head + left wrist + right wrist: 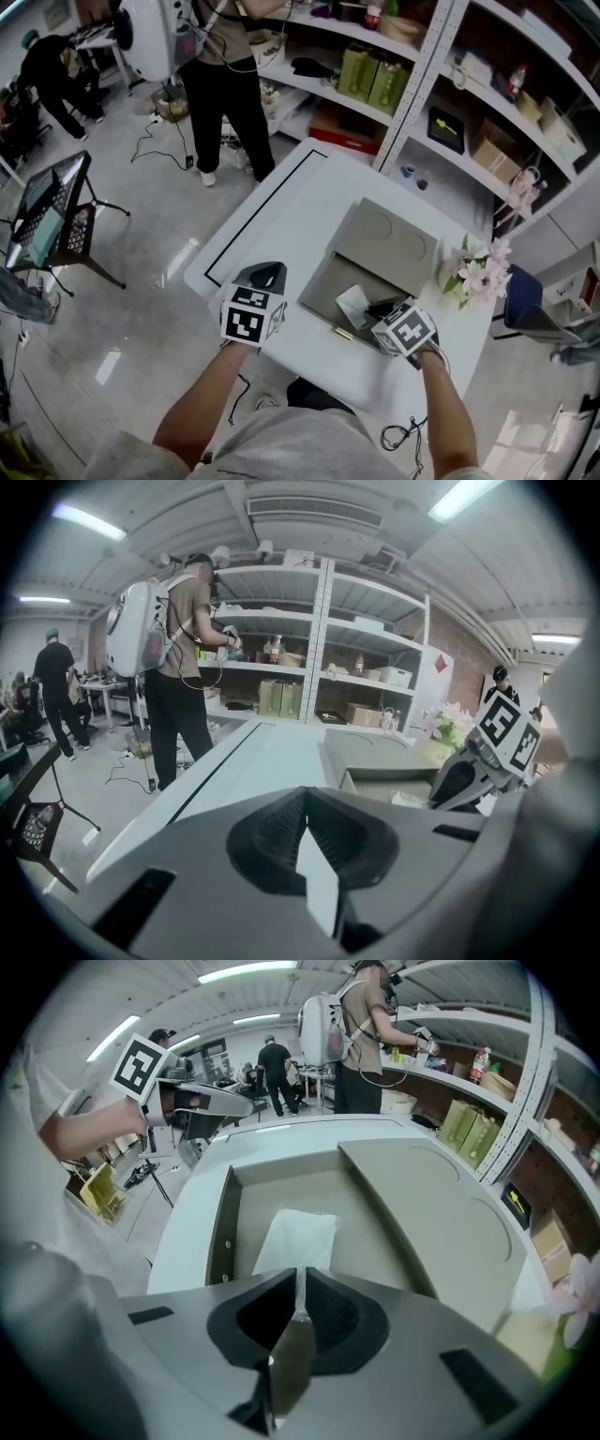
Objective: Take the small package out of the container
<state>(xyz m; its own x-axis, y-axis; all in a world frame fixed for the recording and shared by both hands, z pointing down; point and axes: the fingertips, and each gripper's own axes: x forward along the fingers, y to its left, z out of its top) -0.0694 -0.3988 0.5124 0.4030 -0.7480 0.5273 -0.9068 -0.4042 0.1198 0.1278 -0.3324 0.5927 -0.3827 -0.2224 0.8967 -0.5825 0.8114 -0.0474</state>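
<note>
An olive-grey container [323,289] lies on the white table [281,216] with its lid [389,239] folded back. A small white package [353,304] lies inside. My right gripper [377,311] reaches down into the container; in the right gripper view this gripper [298,1281] is shut on the near edge of the package [300,1237], which lies on the container floor [281,1190]. My left gripper [267,275] hovers over the table left of the container. In the left gripper view it [303,803] is shut with nothing between its pads.
Pink flowers [480,272] stand at the table's right edge beside the lid. A black line [253,211] runs along the table's left part. A person [220,75] stands beyond the far corner, near metal shelves [450,84]. A black stand [56,220] is on the floor at left.
</note>
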